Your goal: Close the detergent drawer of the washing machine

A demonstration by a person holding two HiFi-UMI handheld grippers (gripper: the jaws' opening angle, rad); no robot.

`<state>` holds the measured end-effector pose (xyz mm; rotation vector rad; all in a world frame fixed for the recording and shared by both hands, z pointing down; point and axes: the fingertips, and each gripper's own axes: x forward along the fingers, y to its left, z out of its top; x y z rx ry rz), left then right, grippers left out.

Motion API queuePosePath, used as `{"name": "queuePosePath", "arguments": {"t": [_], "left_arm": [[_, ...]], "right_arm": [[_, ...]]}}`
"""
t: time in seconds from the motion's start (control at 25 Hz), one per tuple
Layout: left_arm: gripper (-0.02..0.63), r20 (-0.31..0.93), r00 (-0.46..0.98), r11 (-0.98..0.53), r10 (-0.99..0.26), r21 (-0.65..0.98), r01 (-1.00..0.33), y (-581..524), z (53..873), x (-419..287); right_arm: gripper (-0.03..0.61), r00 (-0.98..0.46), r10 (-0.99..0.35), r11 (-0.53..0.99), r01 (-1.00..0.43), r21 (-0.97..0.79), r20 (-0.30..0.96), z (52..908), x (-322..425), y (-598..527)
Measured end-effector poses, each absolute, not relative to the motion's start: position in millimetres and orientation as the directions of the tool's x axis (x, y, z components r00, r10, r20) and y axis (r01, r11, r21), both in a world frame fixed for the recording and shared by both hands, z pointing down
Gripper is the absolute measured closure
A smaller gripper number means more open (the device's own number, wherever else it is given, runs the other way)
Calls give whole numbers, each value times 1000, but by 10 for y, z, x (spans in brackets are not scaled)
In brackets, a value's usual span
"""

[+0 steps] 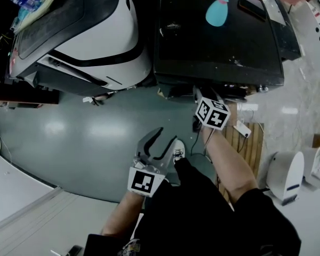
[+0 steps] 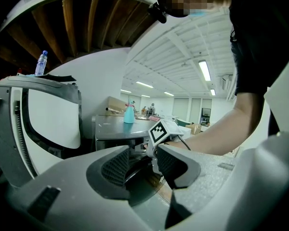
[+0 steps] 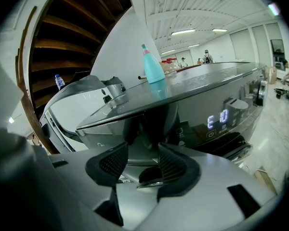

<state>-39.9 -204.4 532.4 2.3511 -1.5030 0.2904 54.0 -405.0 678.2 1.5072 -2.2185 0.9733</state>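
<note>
Right gripper [image 3: 139, 161] at washing machine [image 3: 207, 88], bottle [image 3: 153, 69] atop

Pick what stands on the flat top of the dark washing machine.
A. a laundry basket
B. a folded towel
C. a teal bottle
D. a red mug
C: a teal bottle stands on the top of the dark washing machine, and the right gripper view shows it upright there.
</note>
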Motion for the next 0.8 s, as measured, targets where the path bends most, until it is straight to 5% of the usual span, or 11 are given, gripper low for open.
{"name": "queuePosePath", "arguments": {"t": [0.12,0.24,0.52,0.8], "left_arm": [[437,345,415,-383,-842,159,-910,-1985,5266,-458],[437,333,414,-385,-847,153,-910,-1915,5170,-523],[458,316,420,-399,-851,130,-908,-1585,4962,-691],[603,308,398,-384,-864,108,-917,-1107,4762,-998]], "right_arm": [[441,-405,-724,216,-902,-375,558,6708,552,-4009],[580,-445,-733,252,-880,-402,515,6537,479,-3909],[580,-580,-733,402,-791,-460,356,5887,231,-3443],[580,-661,-714,562,-737,-376,229,5159,-82,-2706]]}}
